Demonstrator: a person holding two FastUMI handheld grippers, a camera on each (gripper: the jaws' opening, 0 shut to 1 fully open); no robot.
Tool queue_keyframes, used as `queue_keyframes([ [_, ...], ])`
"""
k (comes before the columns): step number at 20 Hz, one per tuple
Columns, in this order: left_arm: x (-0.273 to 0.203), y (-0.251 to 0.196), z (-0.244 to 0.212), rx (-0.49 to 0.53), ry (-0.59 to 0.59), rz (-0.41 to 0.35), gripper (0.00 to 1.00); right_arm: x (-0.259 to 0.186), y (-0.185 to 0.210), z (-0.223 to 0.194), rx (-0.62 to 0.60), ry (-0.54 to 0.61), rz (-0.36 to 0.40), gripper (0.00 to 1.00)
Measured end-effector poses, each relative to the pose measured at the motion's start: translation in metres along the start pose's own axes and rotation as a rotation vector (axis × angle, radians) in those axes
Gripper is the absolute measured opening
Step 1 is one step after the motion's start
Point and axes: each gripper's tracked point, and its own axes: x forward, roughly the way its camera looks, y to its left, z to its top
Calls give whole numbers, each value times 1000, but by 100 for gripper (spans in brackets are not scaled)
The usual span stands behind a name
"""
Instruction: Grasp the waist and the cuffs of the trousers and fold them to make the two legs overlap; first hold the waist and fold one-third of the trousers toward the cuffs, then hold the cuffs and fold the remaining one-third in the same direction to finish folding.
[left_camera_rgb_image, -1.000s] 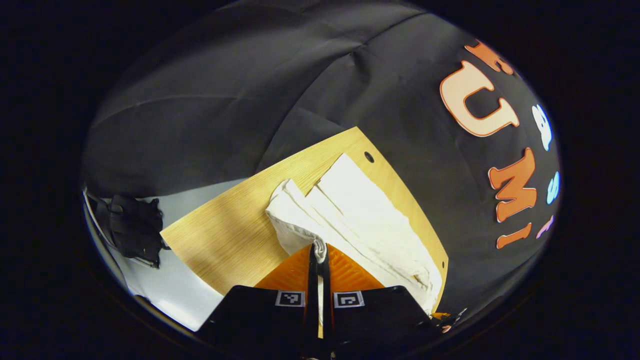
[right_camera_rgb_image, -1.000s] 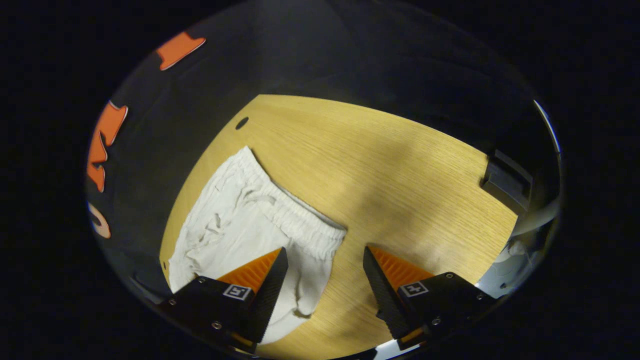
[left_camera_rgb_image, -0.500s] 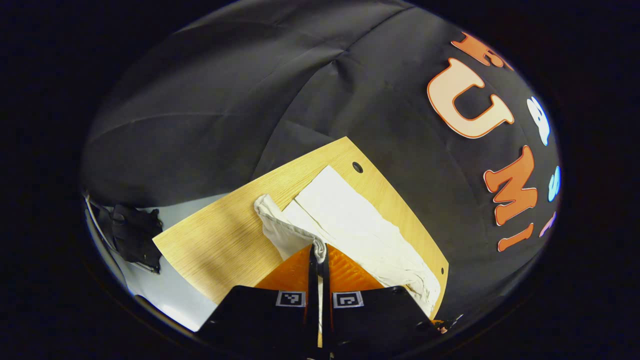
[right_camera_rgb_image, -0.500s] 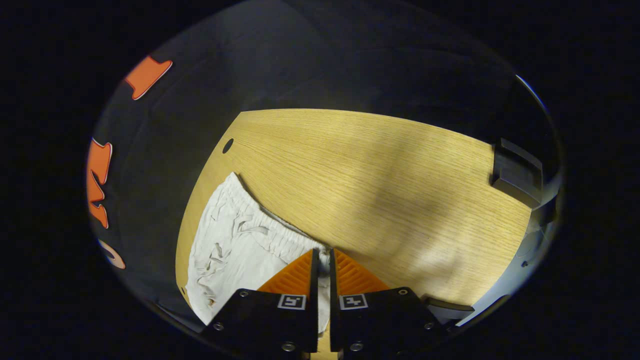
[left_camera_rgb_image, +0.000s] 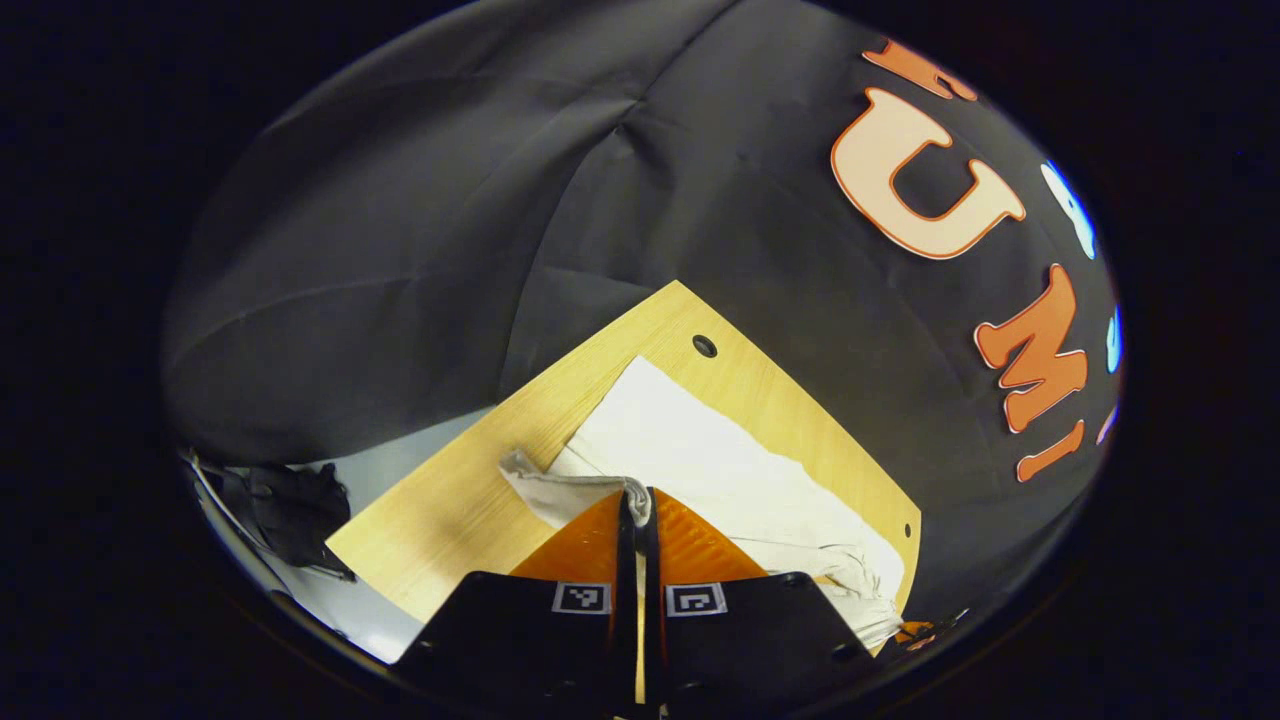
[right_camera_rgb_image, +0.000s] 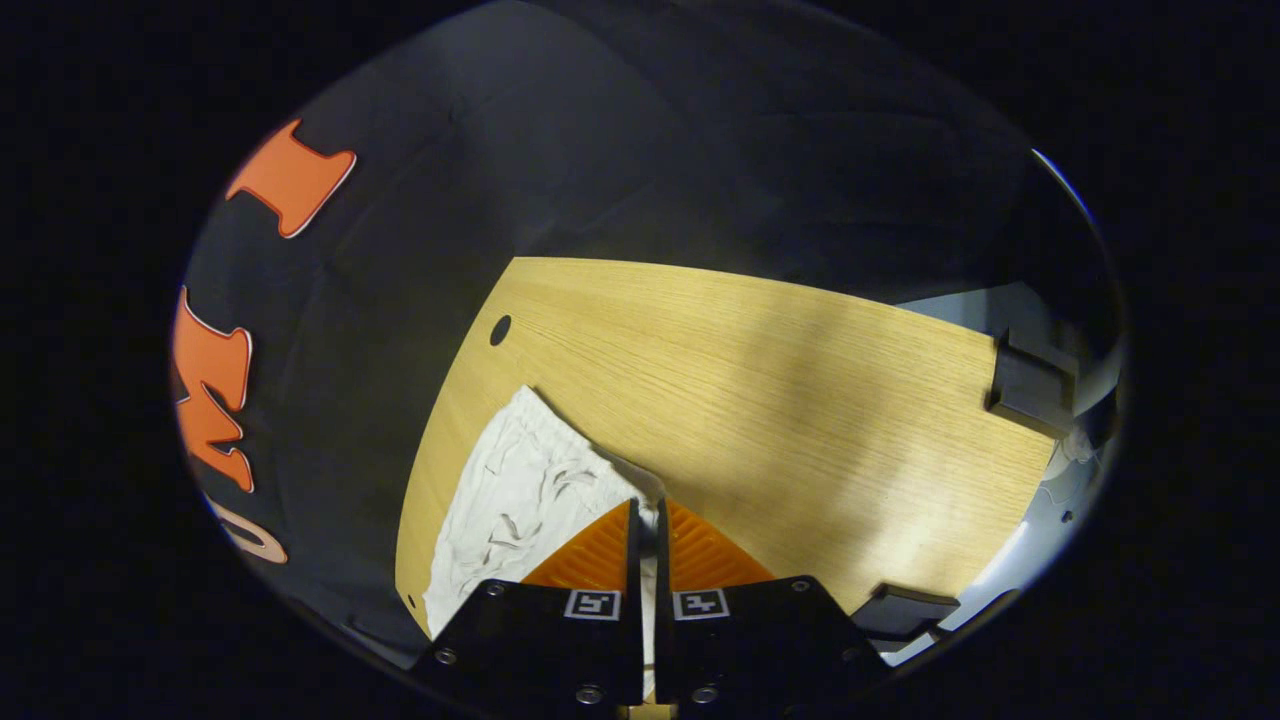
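I've got the left gripper (left_camera_rgb_image: 637, 497) pinching a cuff of the white trousers (left_camera_rgb_image: 720, 470), the right gripper (right_camera_rgb_image: 647, 512) pinching the waistband. Trousers lie on the wooden worktop (right_camera_rgb_image: 800, 400), toward 10 o'clock in right gripper view. Legs-overlap step; next I carry both edges across together.

Wooden table (right_camera_rgb_image: 800, 400) with corner hole (right_camera_rgb_image: 500, 330), black clamp (right_camera_rgb_image: 1030, 385) at its edge
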Motion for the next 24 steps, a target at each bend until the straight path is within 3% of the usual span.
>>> queue_keyframes([
  [14, 104, -14, 82, 170, 152, -4, 7, 10, 103, 49, 38, -75, 27, 5],
  [24, 207, -7, 94, 178, 244, 55, 7, 75, 163, 66, 70, -69, -16, 4],
])
